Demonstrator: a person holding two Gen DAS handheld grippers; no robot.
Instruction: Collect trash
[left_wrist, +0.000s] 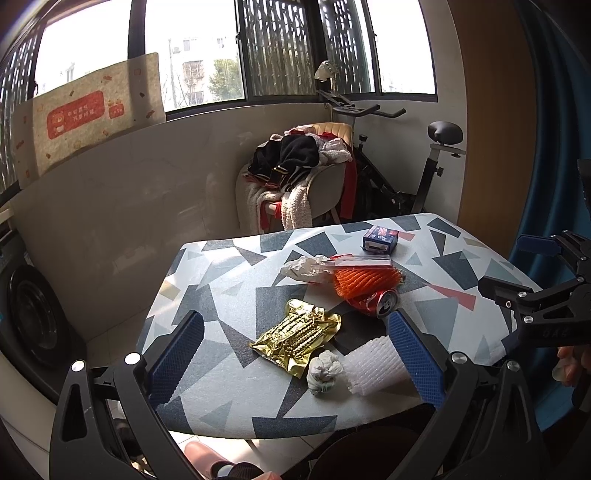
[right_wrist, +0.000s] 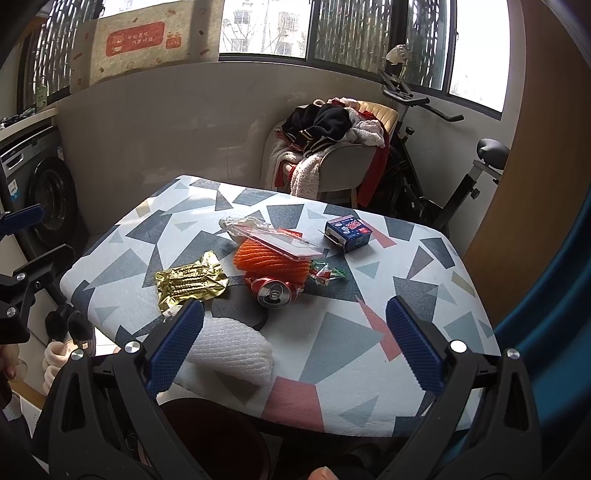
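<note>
Trash lies on a table with a triangle-pattern cloth (left_wrist: 229, 280) (right_wrist: 332, 343). There is a gold foil wrapper (left_wrist: 297, 338) (right_wrist: 190, 282), a crushed red can (left_wrist: 373, 302) (right_wrist: 275, 291), an orange foam net (left_wrist: 365, 278) (right_wrist: 271, 260), a white foam net (left_wrist: 373, 363) (right_wrist: 232, 350), a crumpled tissue ball (left_wrist: 324, 371), a clear plastic pack (left_wrist: 351, 263) (right_wrist: 277, 240), crumpled white paper (left_wrist: 301, 267), a small blue box (left_wrist: 380, 239) (right_wrist: 348, 229) and a green-red candy wrapper (right_wrist: 327, 273). My left gripper (left_wrist: 295, 354) is open above the near edge, the wrapper between its fingers. My right gripper (right_wrist: 293, 347) is open and empty.
A dark round coaster (right_wrist: 240, 306) lies by the can. A chair piled with clothes (left_wrist: 295, 170) and an exercise bike (left_wrist: 413, 177) stand behind the table. A washing machine (right_wrist: 40, 192) is at the left. A dark bin (right_wrist: 214, 435) sits below the table's near edge.
</note>
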